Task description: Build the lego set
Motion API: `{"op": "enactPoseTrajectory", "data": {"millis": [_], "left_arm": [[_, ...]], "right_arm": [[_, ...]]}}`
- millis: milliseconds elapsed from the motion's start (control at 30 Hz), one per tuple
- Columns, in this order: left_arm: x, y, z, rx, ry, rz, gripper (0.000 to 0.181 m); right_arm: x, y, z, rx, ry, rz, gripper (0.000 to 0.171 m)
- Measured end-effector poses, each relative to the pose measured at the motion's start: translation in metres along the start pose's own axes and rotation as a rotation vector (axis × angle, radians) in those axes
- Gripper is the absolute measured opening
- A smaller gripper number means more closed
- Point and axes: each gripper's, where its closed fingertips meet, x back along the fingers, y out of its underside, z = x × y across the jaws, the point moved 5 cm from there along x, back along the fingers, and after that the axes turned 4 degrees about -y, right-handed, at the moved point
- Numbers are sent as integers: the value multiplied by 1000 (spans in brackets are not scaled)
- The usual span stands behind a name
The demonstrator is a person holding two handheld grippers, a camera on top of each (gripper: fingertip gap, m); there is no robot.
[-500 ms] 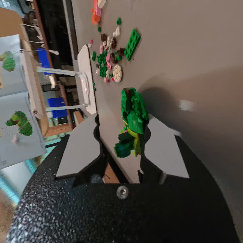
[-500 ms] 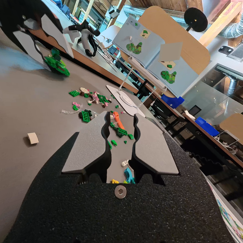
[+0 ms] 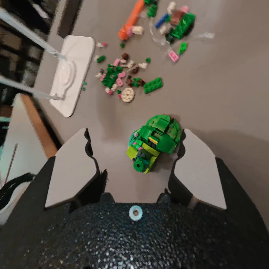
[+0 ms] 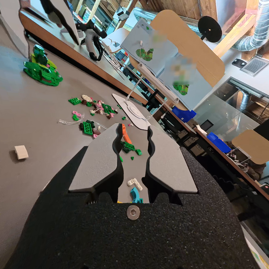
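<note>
The partly built green lego model rests on the grey table, between my left gripper's wide-open fingers and close to the right finger; I cannot tell whether it touches that finger. In the right wrist view the model stands at the far left, with the left gripper's fingers above it. My right gripper is open and empty, low over loose pieces: an orange piece, green plates, white bits and a teal piece.
A scatter of green, pink, brown and white pieces lies beyond the model, with a green plate and a white round piece. A white stand base holds the instruction booklet. A white curved piece lies alone at the left. The tips of one gripper are about 25 centimeters away from the tips of the other. The left gripper is farther from the teal piece, some 30 centimeters, than the right, some 12 centimeters.
My left gripper has opened much wider and swung to look down on the model, which now rests free on the table. The right gripper has barely moved.
</note>
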Motion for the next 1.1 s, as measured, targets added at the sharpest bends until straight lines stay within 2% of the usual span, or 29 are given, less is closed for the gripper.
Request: {"op": "enactPoseTrajectory", "data": {"millis": [167,233,300,467,667,767,867,967,1100], "left_arm": [[40,3,-29,252,-373,11,93],[52,0,-39,335,-458,64,85],[59,-3,-49,418,-505,91,85],[53,-22,-69,579,-546,248,86],[9,-54,-90,680,-600,470,84],[-21,-78,-82,669,-545,538,81],[-44,-100,-67,570,-512,553,79],[-48,-108,-65,516,-523,577,74],[-36,-102,-97,562,-559,621,72]], "right_arm": [[1,3,8,-40,35,11,32],[2,4,12,-64,47,12,32],[3,6,15,-81,61,12,32],[5,11,21,-93,106,-11,28],[10,18,29,-112,157,-45,23],[8,22,32,-144,157,-55,22],[7,25,34,-161,158,-68,22],[6,25,33,-160,156,-67,22],[5,27,34,-163,158,-83,21]]}}
